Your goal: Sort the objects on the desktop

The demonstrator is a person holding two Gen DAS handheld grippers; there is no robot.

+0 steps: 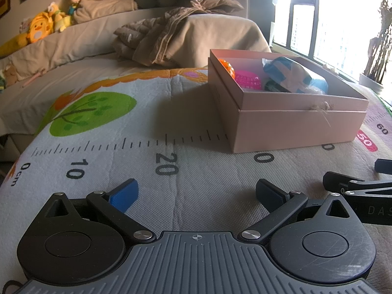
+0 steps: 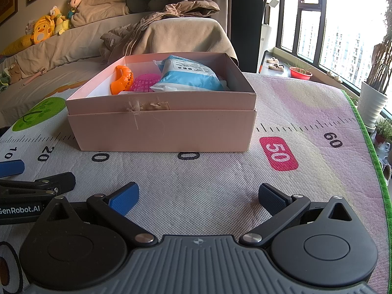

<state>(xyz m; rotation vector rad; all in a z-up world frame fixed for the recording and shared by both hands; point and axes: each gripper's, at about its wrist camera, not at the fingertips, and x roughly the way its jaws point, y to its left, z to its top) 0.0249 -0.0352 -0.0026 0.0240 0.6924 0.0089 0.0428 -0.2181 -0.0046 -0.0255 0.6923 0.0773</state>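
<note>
A pink cardboard box [image 2: 161, 129] stands on a printed ruler mat [image 2: 208, 186]; it also shows in the left wrist view [image 1: 301, 127]. Inside it lie an orange toy [image 2: 121, 79], a pink mesh ball [image 2: 144, 83] and a blue and white packet [image 2: 188, 76]. The same items show in the left wrist view: orange toy [image 1: 226, 67], pink ball [image 1: 247, 79], packet [image 1: 291, 74]. My left gripper [image 1: 197, 192] is open and empty, low over the mat, left of the box. My right gripper [image 2: 198, 196] is open and empty in front of the box.
A sofa [image 2: 73, 41] with soft toys [image 2: 44, 30] and a brown jacket [image 2: 156, 17] stands behind the mat. Windows and potted plants [image 2: 372, 98] are at the right. The mat's green edge [image 2: 367, 147] runs down the right side.
</note>
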